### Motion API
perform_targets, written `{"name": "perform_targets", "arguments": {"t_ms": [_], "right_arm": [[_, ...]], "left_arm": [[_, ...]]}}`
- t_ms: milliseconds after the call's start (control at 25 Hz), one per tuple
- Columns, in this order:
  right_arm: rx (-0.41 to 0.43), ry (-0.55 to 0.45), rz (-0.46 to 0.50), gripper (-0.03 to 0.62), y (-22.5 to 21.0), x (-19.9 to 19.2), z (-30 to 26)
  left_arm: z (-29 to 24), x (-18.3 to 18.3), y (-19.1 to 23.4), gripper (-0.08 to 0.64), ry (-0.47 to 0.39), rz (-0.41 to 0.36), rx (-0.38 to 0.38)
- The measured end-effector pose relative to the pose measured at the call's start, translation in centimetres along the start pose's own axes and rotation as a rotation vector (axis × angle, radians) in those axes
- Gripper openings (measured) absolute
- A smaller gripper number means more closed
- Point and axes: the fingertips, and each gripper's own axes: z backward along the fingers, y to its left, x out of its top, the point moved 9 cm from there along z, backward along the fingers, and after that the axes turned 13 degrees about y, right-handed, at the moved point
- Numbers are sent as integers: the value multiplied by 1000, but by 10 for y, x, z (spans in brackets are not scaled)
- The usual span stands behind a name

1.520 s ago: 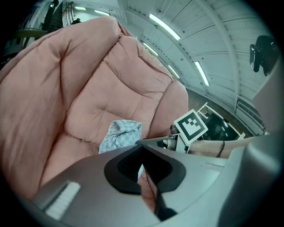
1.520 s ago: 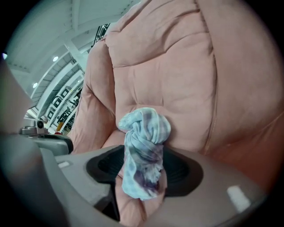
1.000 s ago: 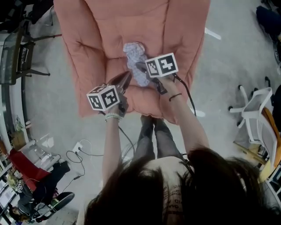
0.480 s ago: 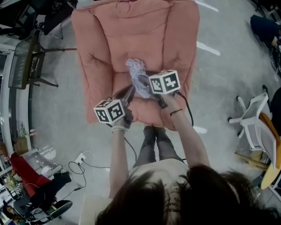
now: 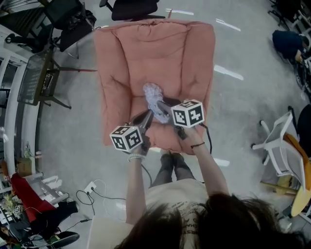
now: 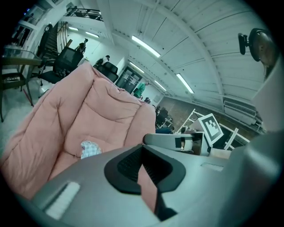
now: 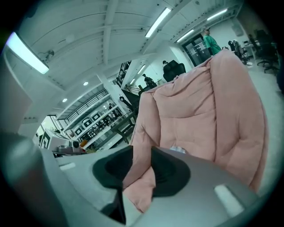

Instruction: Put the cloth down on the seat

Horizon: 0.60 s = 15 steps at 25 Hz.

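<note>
A crumpled pale blue-white cloth lies on the seat of a pink padded armchair, free of both grippers. My right gripper hovers at the cloth's near edge. Its jaws are closing and only the chair shows in the gap between them. My left gripper is just left of it, over the seat's front. Its jaws stand a narrow gap apart and hold nothing. The left gripper view shows the cloth low on the seat, and the right gripper view shows it just above the jaw.
A black office chair stands behind the armchair. A dark side table is to its left and a white chair at the right. Cables trail on the grey floor. The person's legs are at the seat's front edge.
The head view has drawn back, so the armchair looks smaller and lower in the frame. Both grippers stay near the seat's front. The cloth lies where it was.
</note>
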Motion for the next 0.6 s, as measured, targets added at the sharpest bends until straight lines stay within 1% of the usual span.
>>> {"name": "perform_targets", "arguments": {"t_ms": [280, 440, 600], "right_arm": [[21, -27, 60, 105, 33, 3, 30], [23, -43, 100, 91, 49, 5, 46], [22, -70, 117, 66, 60, 6, 61]], "left_arm": [[21, 14, -28, 0, -22, -57, -18], [32, 19, -43, 0, -35, -101, -4], [43, 22, -57, 0, -52, -133, 8]]}}
